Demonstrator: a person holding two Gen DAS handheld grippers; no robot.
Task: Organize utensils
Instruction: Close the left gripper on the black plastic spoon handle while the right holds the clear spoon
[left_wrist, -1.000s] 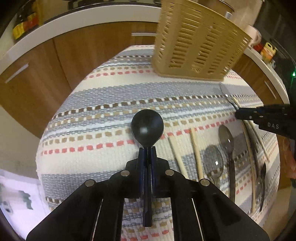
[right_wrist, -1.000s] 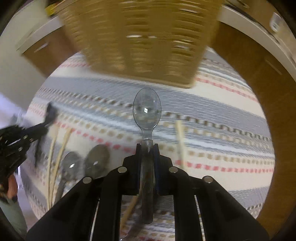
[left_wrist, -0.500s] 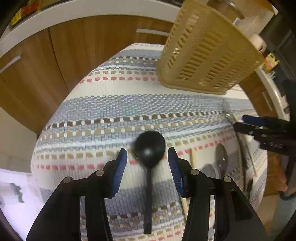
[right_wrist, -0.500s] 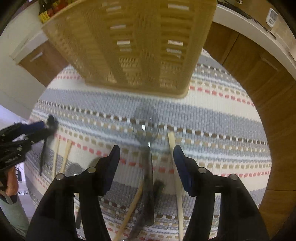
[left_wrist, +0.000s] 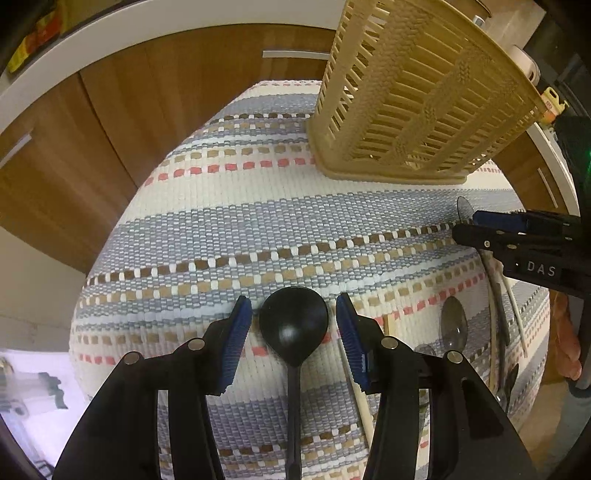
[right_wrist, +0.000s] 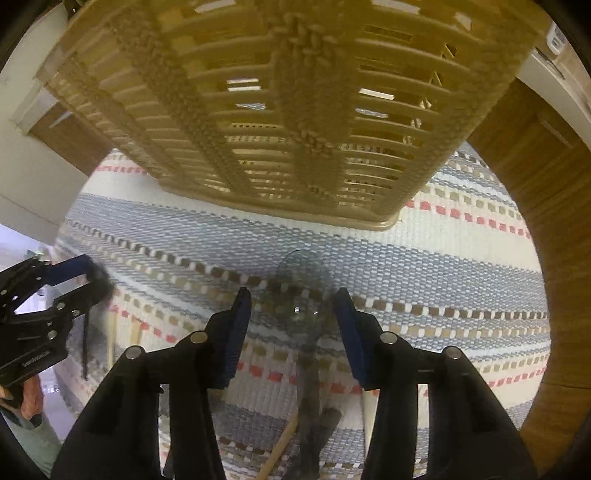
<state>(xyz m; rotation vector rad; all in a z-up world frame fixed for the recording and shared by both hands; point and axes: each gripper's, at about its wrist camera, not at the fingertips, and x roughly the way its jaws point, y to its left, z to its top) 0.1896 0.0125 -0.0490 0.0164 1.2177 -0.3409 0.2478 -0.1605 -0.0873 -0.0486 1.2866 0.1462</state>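
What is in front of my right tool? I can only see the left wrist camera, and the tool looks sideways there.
Observer: A clear spoon lies between the fingers of the right tool, bowl pointing toward the basket.
Operator: Is it squeezing the spoon?
Observer: No. The right tool is open, and the spoon rests on the striped mat.
Operator: Is anything else close by?
Observer: A wooden chopstick pokes out slantwise beside the spoon's handle.
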